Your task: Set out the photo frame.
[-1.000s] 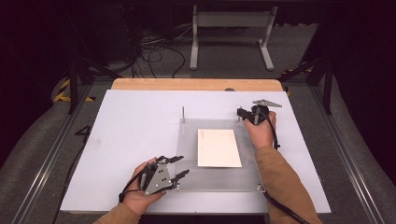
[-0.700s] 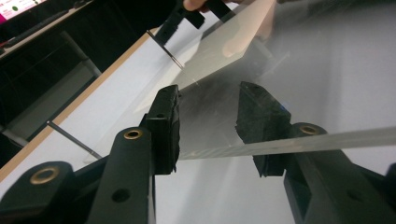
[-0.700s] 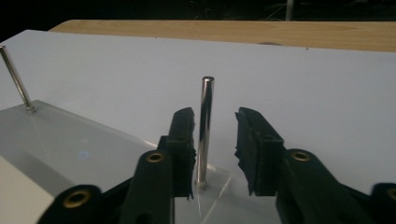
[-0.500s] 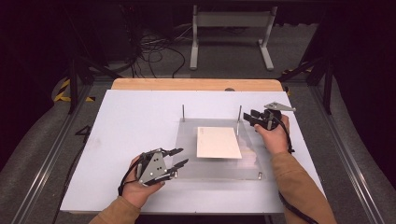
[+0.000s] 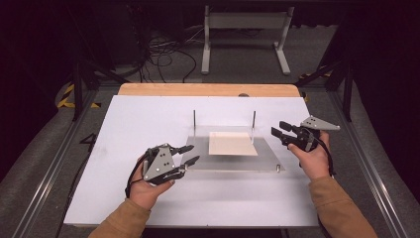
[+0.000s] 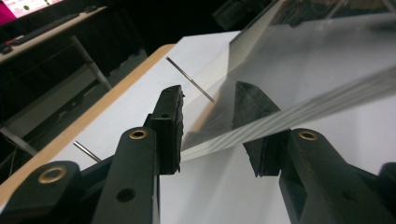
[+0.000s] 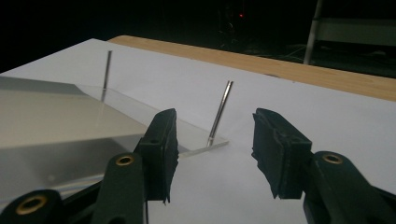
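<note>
My left tongs (image 5: 190, 154) stand open, jaws astride the near-left edge of the clear acrylic plate (image 5: 233, 161), not yet closed on it. My right tongs (image 5: 280, 133) hang open and empty just off the plate's far-right corner, near a metal pin (image 7: 219, 114). The plate lies flat on the white counter (image 5: 124, 129), a cream sheet (image 5: 232, 143) under it. Gripping and lifting remain, in my judgement.

The table (image 5: 148, 119) is white with a light wood strip at its far edge, the plate (image 5: 198, 159) on it is clear, the paper (image 5: 232, 143) is cream, and both grippers have black jaws.
</note>
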`<action>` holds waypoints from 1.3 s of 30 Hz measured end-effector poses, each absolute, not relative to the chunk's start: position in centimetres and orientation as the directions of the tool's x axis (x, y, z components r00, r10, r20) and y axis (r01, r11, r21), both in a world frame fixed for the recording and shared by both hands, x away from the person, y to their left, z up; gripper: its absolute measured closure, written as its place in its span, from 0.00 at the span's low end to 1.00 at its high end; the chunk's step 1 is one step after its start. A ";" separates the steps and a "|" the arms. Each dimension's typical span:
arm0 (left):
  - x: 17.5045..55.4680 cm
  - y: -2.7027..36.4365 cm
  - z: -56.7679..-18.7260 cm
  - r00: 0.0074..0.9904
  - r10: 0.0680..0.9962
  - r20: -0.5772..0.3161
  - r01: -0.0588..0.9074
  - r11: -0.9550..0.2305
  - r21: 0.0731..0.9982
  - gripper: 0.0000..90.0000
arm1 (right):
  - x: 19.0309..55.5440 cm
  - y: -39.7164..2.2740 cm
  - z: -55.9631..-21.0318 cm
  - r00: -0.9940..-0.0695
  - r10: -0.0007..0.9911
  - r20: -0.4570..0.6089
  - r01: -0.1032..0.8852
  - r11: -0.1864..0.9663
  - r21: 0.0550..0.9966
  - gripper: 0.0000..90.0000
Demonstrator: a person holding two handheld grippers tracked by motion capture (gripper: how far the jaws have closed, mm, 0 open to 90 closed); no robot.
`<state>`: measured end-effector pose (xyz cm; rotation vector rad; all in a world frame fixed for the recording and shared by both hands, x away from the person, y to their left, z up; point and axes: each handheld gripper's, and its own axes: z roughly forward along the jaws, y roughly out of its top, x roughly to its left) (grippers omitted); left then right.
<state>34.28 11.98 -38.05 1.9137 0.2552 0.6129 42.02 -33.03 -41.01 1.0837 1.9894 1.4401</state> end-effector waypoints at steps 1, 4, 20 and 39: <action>34.4 12.0 -37.9 0.843 0.451 0.295 -0.100 -0.407 0.908 0.67 | 41.6 -33.1 -41.0 -0.602 0.794 0.081 0.334 0.159 0.929 0.55; 35.1 11.9 -37.2 0.831 0.478 0.285 -0.098 -0.379 0.920 0.67 | 40.7 -33.2 -41.2 -0.631 0.774 0.057 0.324 0.196 0.926 0.55; 38.8 11.6 -35.4 0.798 0.571 0.190 -0.060 -0.239 0.969 0.63 | 39.1 -30.6 -38.0 -0.741 0.666 -0.079 0.113 0.241 0.964 0.44; 40.4 11.4 -36.3 0.791 0.580 0.195 -0.068 -0.234 0.970 0.65 | 40.5 -27.0 -35.9 -0.724 0.622 -0.297 -0.076 0.357 0.931 0.60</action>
